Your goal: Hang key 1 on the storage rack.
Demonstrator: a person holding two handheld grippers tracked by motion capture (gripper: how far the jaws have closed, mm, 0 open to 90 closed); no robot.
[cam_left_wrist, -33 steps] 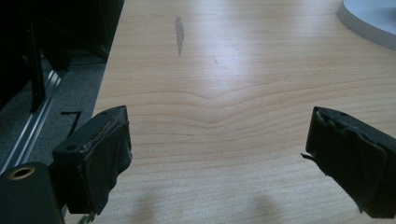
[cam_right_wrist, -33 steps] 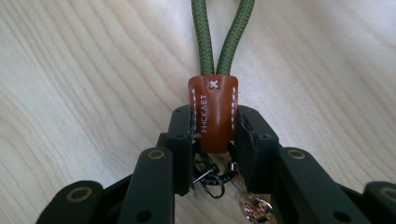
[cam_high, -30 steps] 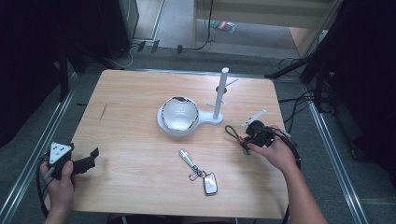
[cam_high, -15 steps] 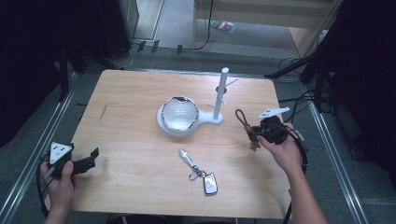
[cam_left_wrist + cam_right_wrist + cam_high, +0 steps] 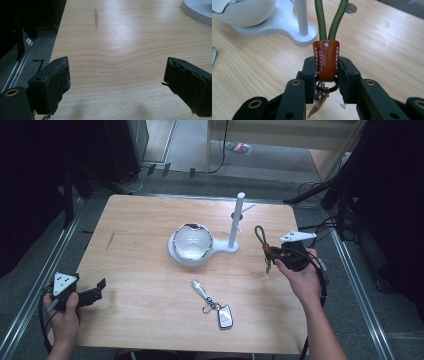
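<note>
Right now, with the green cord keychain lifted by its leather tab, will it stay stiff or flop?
The green cord loop probably has some stiffness: it stands up above the leather tab in the right tongs. The ring and small bits below hang loose, so they likely swing. It seems light, since a narrow pinch on the tab carries it.

**Bystander objects on the light wooden table [image 5: 140,230], high view.**
A white stand with a round dish base [image 5: 186,257] and an upright white peg post [image 5: 236,222] sits at frame centre, carrying a shiny silver bowl [image 5: 191,240]. Below it, lower centre, lies a silver key joined to a white car key fob [image 5: 214,304]. Black cables [image 5: 320,227] trail on the grey floor at the right edge.
</note>
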